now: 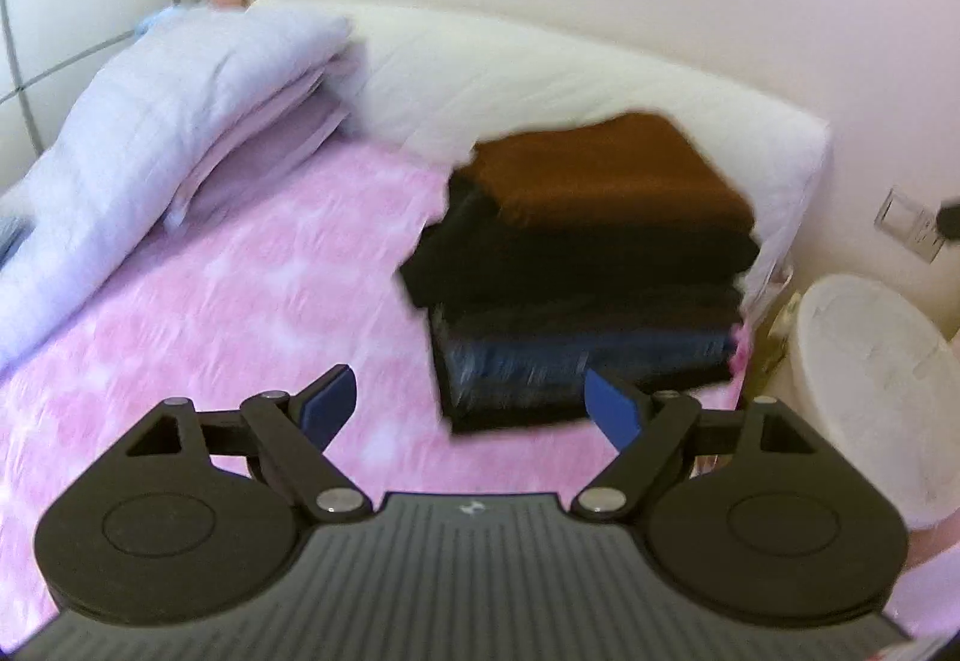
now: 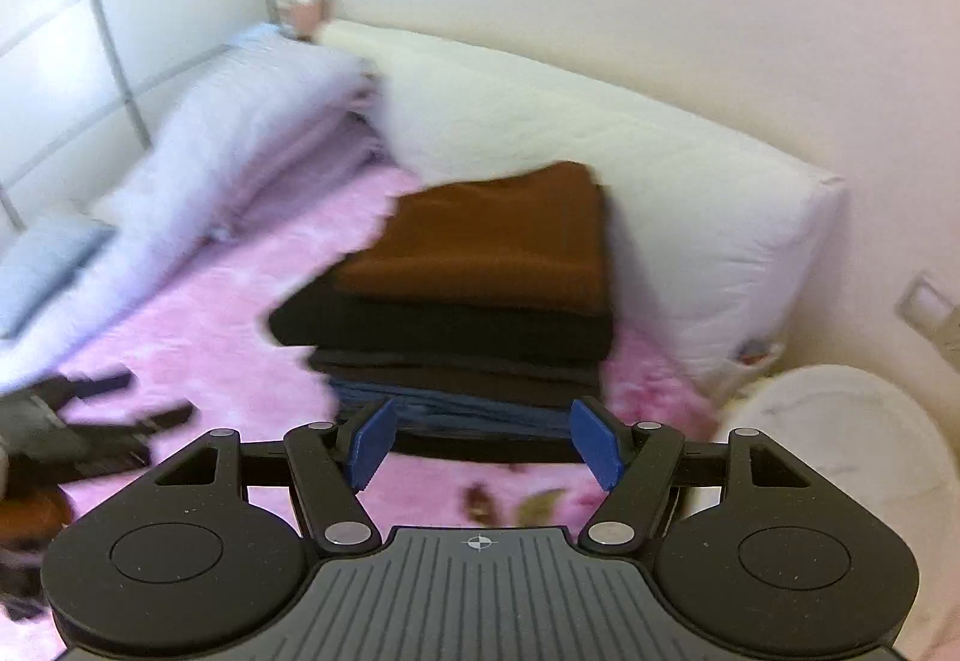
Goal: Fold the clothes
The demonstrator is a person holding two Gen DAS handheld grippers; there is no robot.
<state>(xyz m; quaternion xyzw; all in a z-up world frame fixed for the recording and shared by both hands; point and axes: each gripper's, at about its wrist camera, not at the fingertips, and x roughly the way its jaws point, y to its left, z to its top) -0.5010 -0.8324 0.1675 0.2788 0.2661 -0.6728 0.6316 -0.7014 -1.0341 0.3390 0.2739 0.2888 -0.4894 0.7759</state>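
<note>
A stack of folded clothes [image 1: 588,265] lies on the pink bedsheet [image 1: 240,301]: a brown piece on top, black ones under it, dark blue at the bottom. The stack also shows in the right wrist view [image 2: 480,301]. My left gripper [image 1: 471,403] is open and empty, just in front of the stack's near left corner. My right gripper [image 2: 486,442] is open and empty, right at the stack's near edge. The left gripper also shows blurred at the left edge of the right wrist view [image 2: 90,409].
A folded lilac duvet [image 1: 168,133] lies along the left of the bed. A white pillow [image 1: 600,79] stands behind the stack against the wall. A white round bin [image 1: 870,391] stands beside the bed at the right. A wall socket [image 1: 912,223] is above it.
</note>
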